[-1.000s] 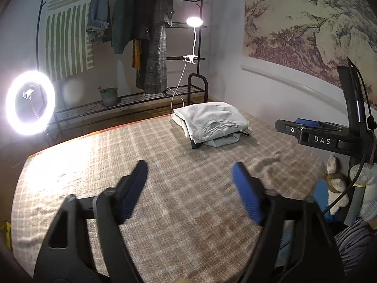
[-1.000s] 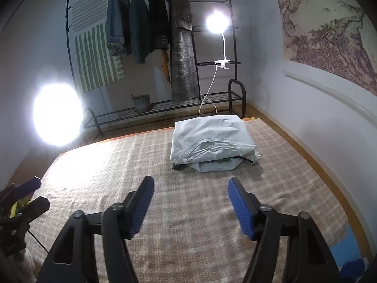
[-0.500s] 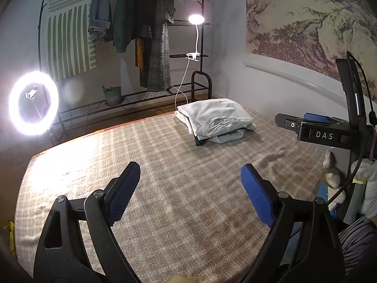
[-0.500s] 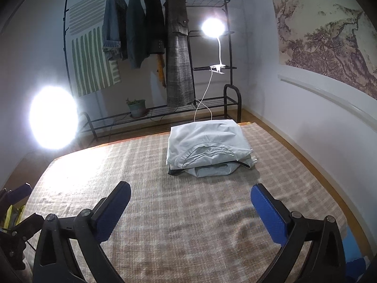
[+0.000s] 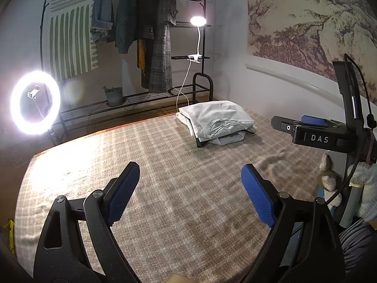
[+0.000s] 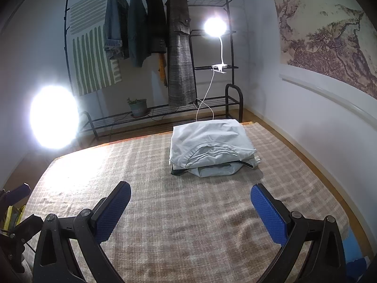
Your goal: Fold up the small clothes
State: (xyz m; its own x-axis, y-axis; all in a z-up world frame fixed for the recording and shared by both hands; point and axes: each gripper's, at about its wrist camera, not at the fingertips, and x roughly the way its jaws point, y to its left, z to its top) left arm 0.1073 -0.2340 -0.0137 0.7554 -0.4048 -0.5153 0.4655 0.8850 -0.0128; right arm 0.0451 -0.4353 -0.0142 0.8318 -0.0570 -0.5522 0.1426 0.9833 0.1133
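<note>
Presently, one moment of stock, all places given relative to the folded pile.

Folded pile (image 5: 218, 122): small pale grey-white garments stacked on the plaid blanket, a dark-edged piece showing at the pile's lower layer; lies toward the blanket's far edge (image 6: 212, 146).
Plaid blanket (image 5: 183, 200): tan check cloth under the pile, spreading from it toward both cameras.
Left gripper (image 5: 190, 191): jaws spread wide, nothing between the blue pads; on the near side of the pile and well apart from it, over bare blanket.
Right gripper (image 6: 190, 208): jaws spread wide, holding nothing; also near side of the pile, apart from it. Its body shows in the left wrist view (image 5: 320, 136) to the right of the pile, marked "DAS".
Clothes rack (image 6: 165, 47): black metal, behind the pile, hung with jackets and a long checked coat.
Clip lamp (image 6: 215, 27): lit, on the rack above and behind the pile, white cord trailing down.
Ring light (image 5: 35, 102): lit, far left of the pile.
Potted plant (image 6: 137, 107): on the rack's low shelf, behind and left of the pile.
Soft toy (image 5: 329, 179): right of the pile, at the blanket's edge.
</note>
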